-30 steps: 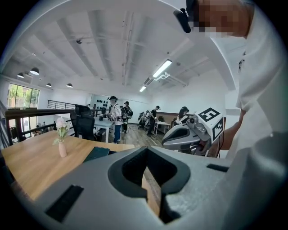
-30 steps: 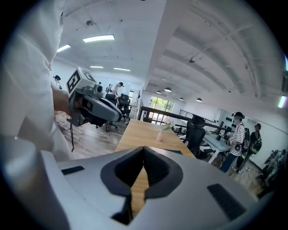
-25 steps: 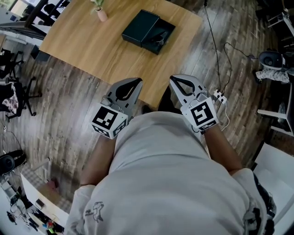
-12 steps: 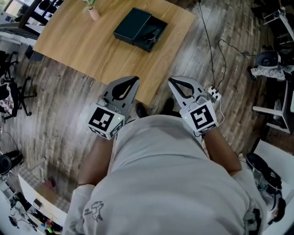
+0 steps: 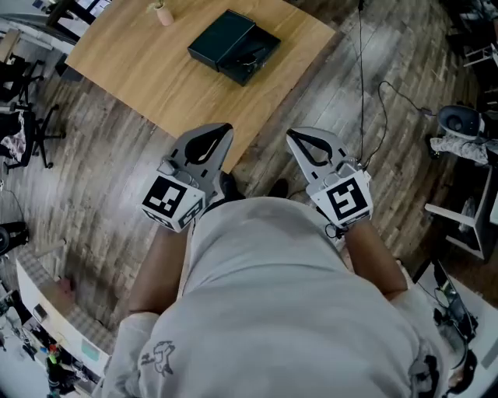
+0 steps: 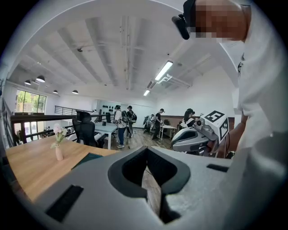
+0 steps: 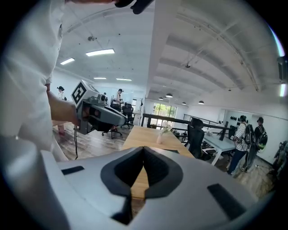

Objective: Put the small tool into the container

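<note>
head view: over the person, facing steeply down, wooden table (image 5: 140,70) well ahead | left gripper view: close behind own jaws, near level, table at left, right gripper (image 6: 176,143) at right | right gripper view: likewise, table ahead, left gripper (image 7: 120,120) at left | shared: table and vase (image 6: 59,152) in all three

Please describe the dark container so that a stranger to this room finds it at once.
Start from the large wooden table at the top of the head view. On it, toward the right, lies the dark container. Unlike the small pink vase nearby, it is flat, rectangular and almost black.
</note>
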Tool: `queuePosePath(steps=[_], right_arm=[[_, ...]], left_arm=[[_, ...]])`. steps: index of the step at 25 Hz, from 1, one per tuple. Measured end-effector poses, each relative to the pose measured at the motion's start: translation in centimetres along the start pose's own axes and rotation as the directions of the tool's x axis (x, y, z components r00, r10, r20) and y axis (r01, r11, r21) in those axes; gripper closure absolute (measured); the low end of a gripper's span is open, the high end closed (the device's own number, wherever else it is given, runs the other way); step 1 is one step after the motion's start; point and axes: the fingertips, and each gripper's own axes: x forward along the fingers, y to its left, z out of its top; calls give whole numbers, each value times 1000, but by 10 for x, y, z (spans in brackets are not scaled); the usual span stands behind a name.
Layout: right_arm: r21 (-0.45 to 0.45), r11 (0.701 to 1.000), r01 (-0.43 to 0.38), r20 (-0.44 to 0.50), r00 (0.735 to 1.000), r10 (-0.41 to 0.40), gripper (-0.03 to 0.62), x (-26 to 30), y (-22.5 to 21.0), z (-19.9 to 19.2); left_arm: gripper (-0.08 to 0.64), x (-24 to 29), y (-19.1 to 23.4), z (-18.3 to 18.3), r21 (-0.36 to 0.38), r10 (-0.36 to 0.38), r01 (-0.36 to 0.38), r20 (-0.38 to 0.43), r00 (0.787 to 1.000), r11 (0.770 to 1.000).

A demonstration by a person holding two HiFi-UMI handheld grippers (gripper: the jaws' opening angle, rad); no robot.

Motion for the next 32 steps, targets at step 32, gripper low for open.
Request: queuePosePath(steps=[32], right_arm=[[92,995,23,97,995,-32,586,-84,121,11]], left_arm=[[554,-129,-107,-36,1,3,-3,6,1000,1000]])
